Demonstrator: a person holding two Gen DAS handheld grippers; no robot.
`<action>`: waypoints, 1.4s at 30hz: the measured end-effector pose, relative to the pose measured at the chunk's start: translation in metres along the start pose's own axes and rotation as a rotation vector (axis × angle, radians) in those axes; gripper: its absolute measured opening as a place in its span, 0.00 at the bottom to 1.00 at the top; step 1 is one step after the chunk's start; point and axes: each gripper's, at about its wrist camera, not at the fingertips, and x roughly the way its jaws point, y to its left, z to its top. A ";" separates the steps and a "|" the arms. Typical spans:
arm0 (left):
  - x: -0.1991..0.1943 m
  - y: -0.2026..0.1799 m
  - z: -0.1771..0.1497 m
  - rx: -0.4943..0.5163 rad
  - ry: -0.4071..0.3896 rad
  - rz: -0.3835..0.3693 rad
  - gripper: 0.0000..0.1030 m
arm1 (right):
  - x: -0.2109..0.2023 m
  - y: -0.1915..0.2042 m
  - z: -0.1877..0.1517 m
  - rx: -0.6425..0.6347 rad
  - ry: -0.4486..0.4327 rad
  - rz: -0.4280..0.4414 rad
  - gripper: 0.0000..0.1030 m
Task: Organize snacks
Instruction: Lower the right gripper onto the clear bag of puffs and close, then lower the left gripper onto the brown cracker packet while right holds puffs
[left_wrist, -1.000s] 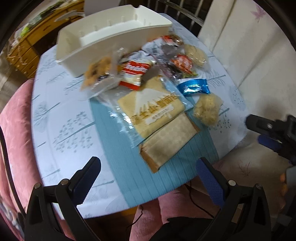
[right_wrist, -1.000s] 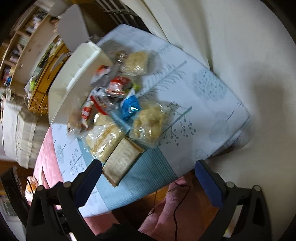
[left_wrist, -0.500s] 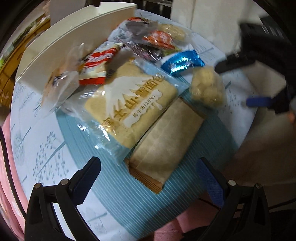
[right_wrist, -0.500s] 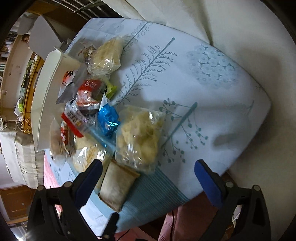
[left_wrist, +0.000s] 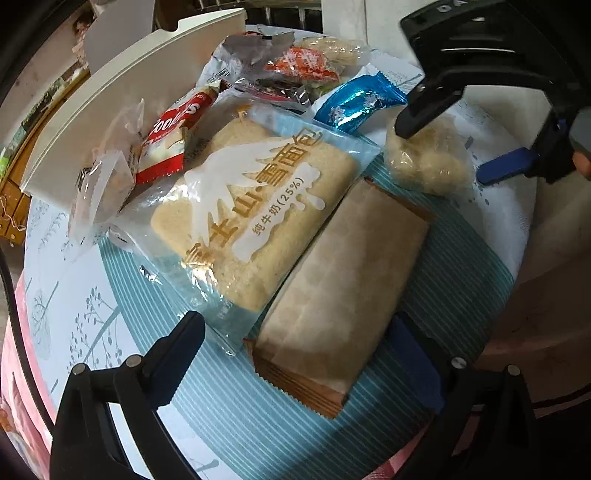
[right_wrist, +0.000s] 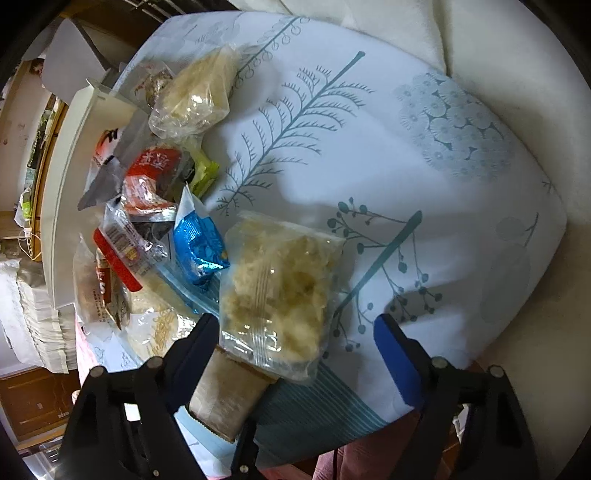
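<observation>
A pile of snacks lies on the table beside a white bin (left_wrist: 110, 92). My left gripper (left_wrist: 295, 347) is open, its fingers on either side of the near end of a brown paper-wrapped packet (left_wrist: 347, 288), next to a bread bag with white lettering (left_wrist: 255, 206). My right gripper (right_wrist: 295, 332) is open around a clear bag of pale crumbly snack (right_wrist: 280, 288), which also shows in the left wrist view (left_wrist: 428, 162) with the right gripper (left_wrist: 443, 147) over it. A blue foil packet (left_wrist: 358, 99) lies behind it.
Red, orange and clear wrapped snacks (left_wrist: 166, 136) crowd against the bin. The patterned tablecloth (right_wrist: 406, 147) is bare to the right, up to the table edge. A pink cushion (left_wrist: 11, 350) sits at the left, wooden furniture (right_wrist: 29, 398) beyond.
Both grippers have moved in close to the snacks. The left has closed in on the brown packet, the right has come down over the clear crumbly bag. Both stay open.
</observation>
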 end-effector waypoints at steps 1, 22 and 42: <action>0.000 -0.002 0.000 -0.001 -0.009 0.002 0.96 | 0.001 0.001 0.002 -0.004 0.002 -0.004 0.80; -0.018 -0.019 -0.049 -0.014 -0.030 -0.011 0.59 | 0.011 0.036 0.006 -0.131 -0.058 -0.079 0.45; -0.067 0.008 -0.051 -0.002 -0.068 -0.112 0.03 | 0.006 0.025 -0.049 -0.249 -0.099 -0.072 0.30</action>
